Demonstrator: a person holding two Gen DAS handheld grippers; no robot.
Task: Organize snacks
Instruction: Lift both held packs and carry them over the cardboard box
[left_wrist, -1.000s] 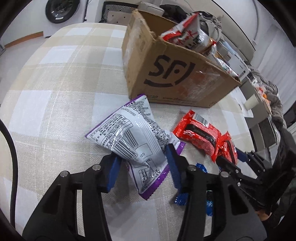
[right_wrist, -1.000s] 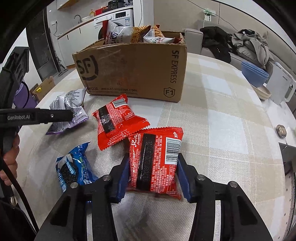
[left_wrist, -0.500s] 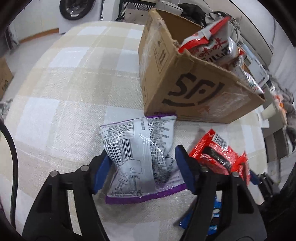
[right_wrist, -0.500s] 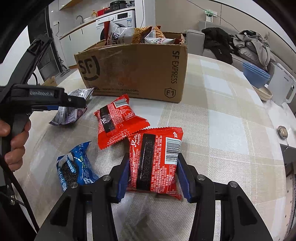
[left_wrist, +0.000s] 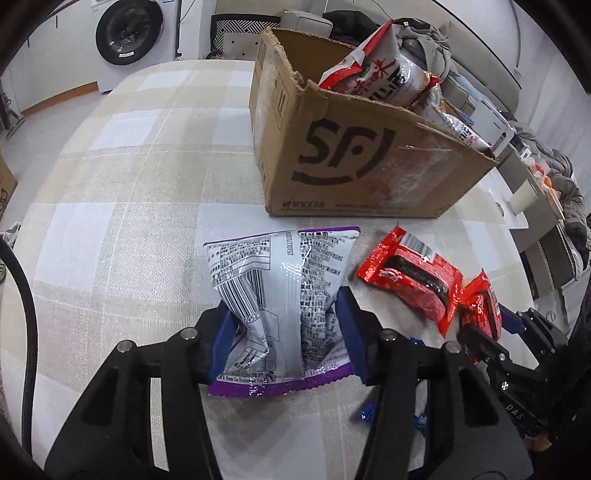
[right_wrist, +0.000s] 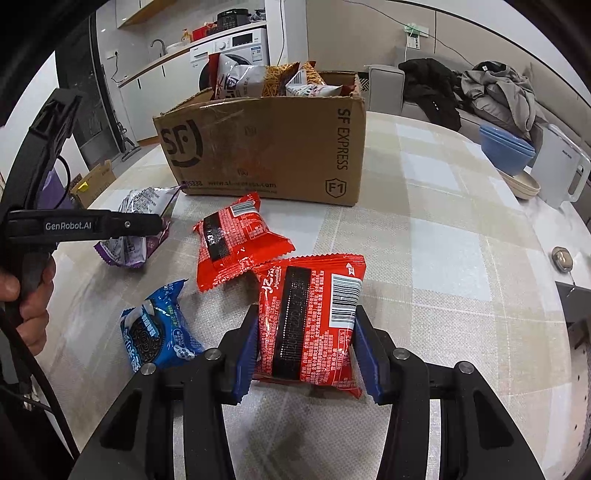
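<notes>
Several snack bags are already stood inside the cardboard box (right_wrist: 266, 147). In front of it, four packets are left on the table: a silver bag (left_wrist: 280, 295), pinched as the left gripper (left_wrist: 282, 332) closes; a blue packet (right_wrist: 159, 328) and red packet (right_wrist: 232, 240), untouched; another red packet (right_wrist: 310, 321), clamped in the right gripper (right_wrist: 306, 350).

Open checked counter (left_wrist: 122, 206) toward left edge; cardboard box (left_wrist: 369, 162) blocks far middle, brimful of snack bags (left_wrist: 384, 77). Red packet (right_wrist: 236, 240) and blue cookie packet (right_wrist: 155, 328) crowd near side.
</notes>
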